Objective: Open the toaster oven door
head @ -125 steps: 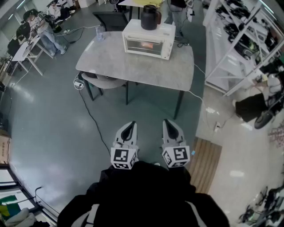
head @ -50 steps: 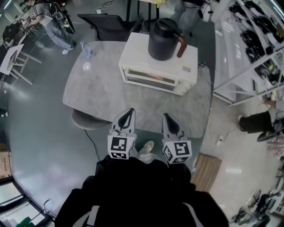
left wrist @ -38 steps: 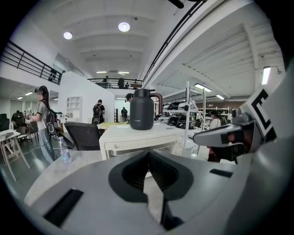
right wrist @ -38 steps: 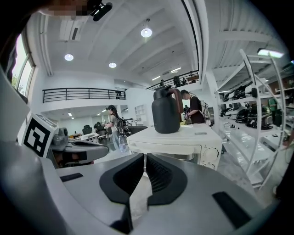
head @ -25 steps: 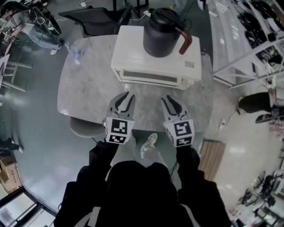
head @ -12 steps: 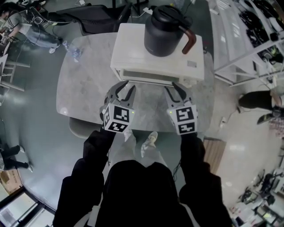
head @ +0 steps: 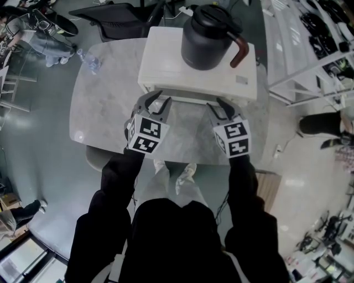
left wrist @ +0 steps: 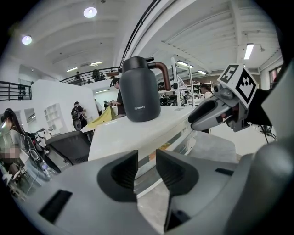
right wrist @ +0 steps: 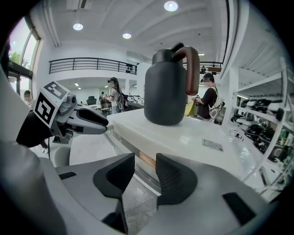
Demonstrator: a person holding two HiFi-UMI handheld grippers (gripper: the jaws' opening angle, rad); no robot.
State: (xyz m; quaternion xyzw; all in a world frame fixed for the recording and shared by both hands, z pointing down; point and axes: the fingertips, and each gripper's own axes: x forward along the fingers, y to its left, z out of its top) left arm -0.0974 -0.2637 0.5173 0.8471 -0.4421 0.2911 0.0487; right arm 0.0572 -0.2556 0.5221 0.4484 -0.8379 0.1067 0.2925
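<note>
- One toaster oven (head: pixel 196 61), white, on the far half of the table, at 12 o'clock from both tongs; door (right wrist: pixel 146 161) shut.
- One dark jug (head: pixel 206 38) with a brown handle, upright on the oven's top.
- Two tongs: left gripper (head: pixel 157 101) at 11 o'clock, right gripper (head: pixel 217 106) at 1 o'clock, side by side, tips at the oven's front edge.
- Both pairs of jaws opening, pads apart and pressing on nothing; door front visible through each gap.
- One clear bottle (head: pixel 88 59) at 10 o'clock on the table, well apart from the oven.
- Compared with half a second ago: both grippers farther toward 12 o'clock, nearer the door, jaws wider.
- Compared with five seconds ago: table and oven far off then, right below now.
- Grey marbled table (head: pixel 105 110) with rounded corners, on a glossy grey floor (head: pixel 38 166).
- One dark chair (head: pixel 113 14) at 11 o'clock beyond the table; white shelving (head: pixel 310 50) at 2 o'clock; a person (head: pixel 52 50) at 10 o'clock.
</note>
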